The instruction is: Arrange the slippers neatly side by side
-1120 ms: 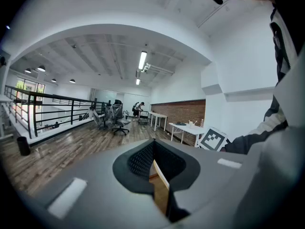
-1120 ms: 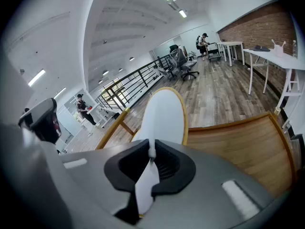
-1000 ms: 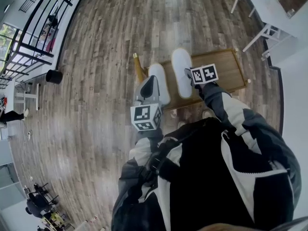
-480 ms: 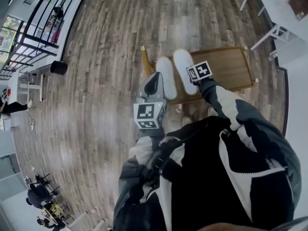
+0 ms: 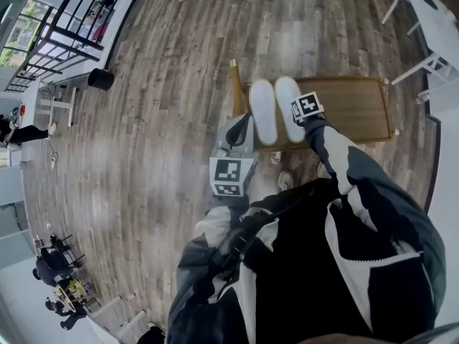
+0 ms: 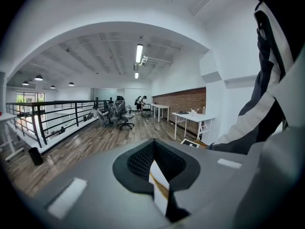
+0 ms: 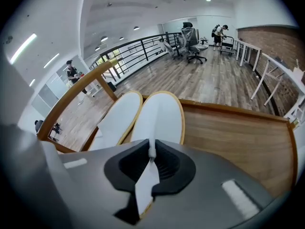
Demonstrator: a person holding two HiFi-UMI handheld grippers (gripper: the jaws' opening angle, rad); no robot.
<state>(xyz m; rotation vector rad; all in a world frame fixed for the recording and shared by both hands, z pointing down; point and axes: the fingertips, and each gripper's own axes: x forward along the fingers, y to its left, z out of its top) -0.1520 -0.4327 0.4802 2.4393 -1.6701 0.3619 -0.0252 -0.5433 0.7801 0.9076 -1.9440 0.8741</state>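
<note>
The left slipper (image 5: pixel 262 112) and the right slipper (image 5: pixel 288 100) appear to rest just beside each other at the left end of the wooden surface (image 5: pixel 351 106), toes roughly level, so the arrangement looks nearly complete. The left gripper (image 6: pixel 153 149) has its fingers pinching the left slipper's heel edge, and the right gripper (image 7: pixel 151 150) pinches the right slipper's heel edge the same way. What probably remains is a final alignment, if any is needed, and then release.

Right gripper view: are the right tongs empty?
No: the right tongs are shut on the edge of the right slipper, which lies on the wooden bench.
</note>
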